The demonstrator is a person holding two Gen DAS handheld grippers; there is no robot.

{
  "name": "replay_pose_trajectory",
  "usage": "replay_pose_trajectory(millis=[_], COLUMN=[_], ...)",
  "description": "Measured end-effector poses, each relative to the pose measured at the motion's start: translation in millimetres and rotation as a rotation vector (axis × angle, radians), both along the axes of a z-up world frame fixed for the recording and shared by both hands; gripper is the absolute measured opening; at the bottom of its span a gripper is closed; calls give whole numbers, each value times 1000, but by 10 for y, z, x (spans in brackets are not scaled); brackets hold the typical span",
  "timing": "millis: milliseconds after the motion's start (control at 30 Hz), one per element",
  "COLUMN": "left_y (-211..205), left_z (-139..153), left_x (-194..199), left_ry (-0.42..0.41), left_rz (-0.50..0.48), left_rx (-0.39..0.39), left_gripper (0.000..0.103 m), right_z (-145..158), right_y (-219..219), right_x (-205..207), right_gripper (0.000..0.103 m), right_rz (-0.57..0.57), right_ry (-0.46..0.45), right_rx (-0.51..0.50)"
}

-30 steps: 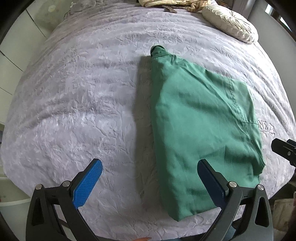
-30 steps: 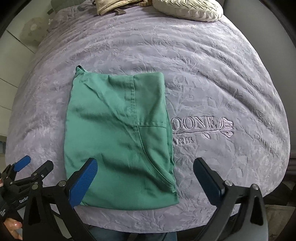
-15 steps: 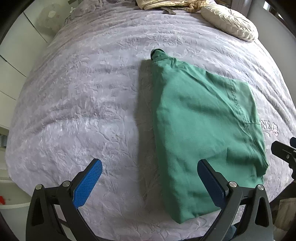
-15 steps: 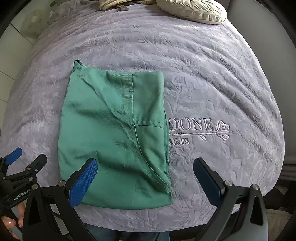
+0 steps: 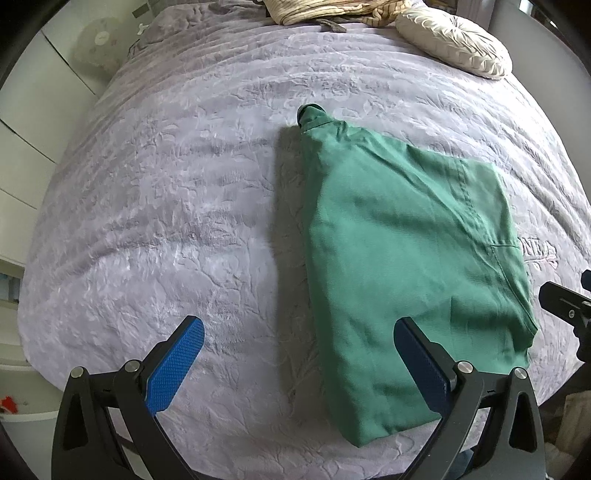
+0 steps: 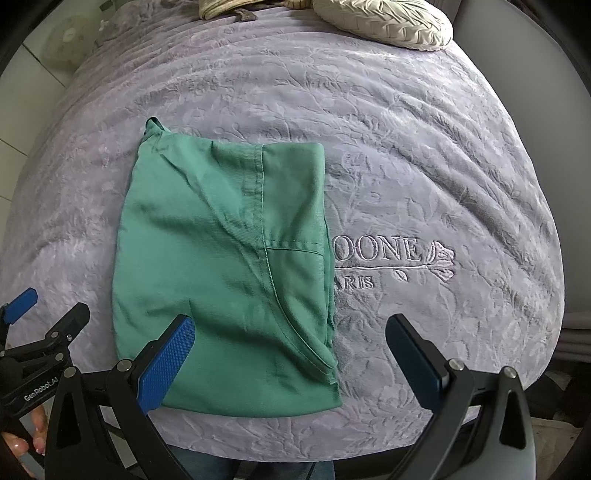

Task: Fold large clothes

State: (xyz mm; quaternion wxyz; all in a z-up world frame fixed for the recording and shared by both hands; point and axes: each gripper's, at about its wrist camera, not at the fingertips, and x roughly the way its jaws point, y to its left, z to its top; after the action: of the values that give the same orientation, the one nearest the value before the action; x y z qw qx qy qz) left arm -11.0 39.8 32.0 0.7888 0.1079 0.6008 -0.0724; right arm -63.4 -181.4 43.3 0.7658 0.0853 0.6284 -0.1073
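A green garment (image 5: pixel 399 243) lies folded into a rough rectangle on the lilac bedspread (image 5: pixel 166 206); it also shows in the right wrist view (image 6: pixel 221 266), with a seam and pocket line across it. My left gripper (image 5: pixel 295 354) is open and empty above the bed's near edge, with the garment's near left edge between its fingers. My right gripper (image 6: pixel 291 350) is open and empty over the garment's near right corner. The left gripper also shows at the left edge of the right wrist view (image 6: pixel 40 317).
A cream round cushion (image 5: pixel 454 48) and a heap of beige cloth (image 5: pixel 325 11) lie at the bed's far end. Embroidered lettering (image 6: pixel 384 254) sits right of the garment. White cabinets (image 5: pixel 22 122) stand left of the bed. The bed's near edge is just below the grippers.
Both grippers have drawn back and up from the bed a little, so the garment sits slightly farther away. The garment has not moved. Both grippers stay open.
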Motion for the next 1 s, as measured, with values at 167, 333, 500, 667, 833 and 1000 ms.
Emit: replay_pose_trajectory(millis=[167,333,500,667,833,1000], left_y=[-3,-4,4,15,33,25], left_z=[3,4,9,3,-12,-10], left_x=[-5,-5,3,7,4,5], left_ry=[-1,0,0,3,8,6], left_rz=[0,3,3,-3,-3,-3], left_rx=[1,1,2,3,2,2], left_gripper=[103,103,103,103,103,103], right_z=[1,1,-7,-13,-14,-12], right_y=[5,9,7,13,28,26], right_x=[-2,1,-4,1,6,7], right_gripper=[103,103,103,103,103,103], right_rz=[-1,-2,2,8,8,12], right_ry=[0,0,5,8,7,10], right_rx=[-1,0,-2,-3,-4,-5])
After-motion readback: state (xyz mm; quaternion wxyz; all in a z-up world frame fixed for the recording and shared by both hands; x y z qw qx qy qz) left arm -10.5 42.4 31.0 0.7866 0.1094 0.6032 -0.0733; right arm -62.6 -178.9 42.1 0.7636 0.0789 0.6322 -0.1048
